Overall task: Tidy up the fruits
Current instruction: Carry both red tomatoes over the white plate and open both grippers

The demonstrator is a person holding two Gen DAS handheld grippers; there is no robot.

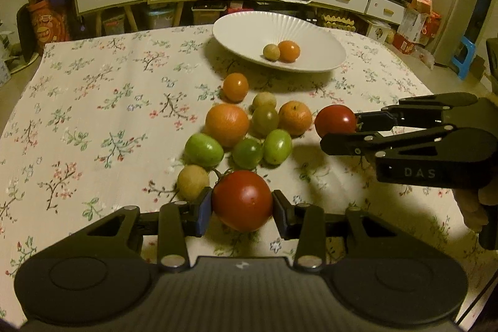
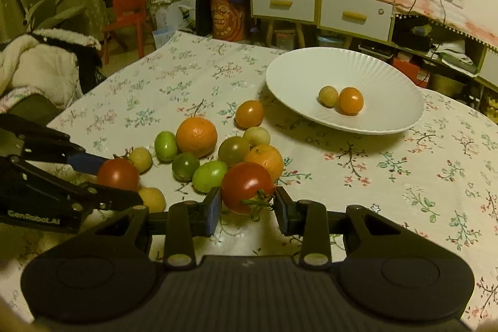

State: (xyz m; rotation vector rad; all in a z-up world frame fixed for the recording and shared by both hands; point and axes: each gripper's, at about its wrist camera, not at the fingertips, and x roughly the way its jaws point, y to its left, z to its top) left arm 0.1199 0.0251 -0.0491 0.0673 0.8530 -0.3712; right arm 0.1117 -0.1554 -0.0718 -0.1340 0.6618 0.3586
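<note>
Gripping a red tomato (image 1: 242, 200), the left gripper (image 1: 242, 209) sits nearest. Right gripper (image 2: 248, 203) clamps another tomato (image 2: 247, 187); plate (image 2: 386, 70) lies far.

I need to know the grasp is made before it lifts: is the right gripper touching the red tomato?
Touching. The right wrist view shows the right gripper with both pads against the red tomato.

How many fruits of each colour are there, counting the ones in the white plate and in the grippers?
Red round fruits: 2
Orange round fruits: 4
Green round fruits: 4
Pale yellow round fruits: 4
Total: 14
</note>
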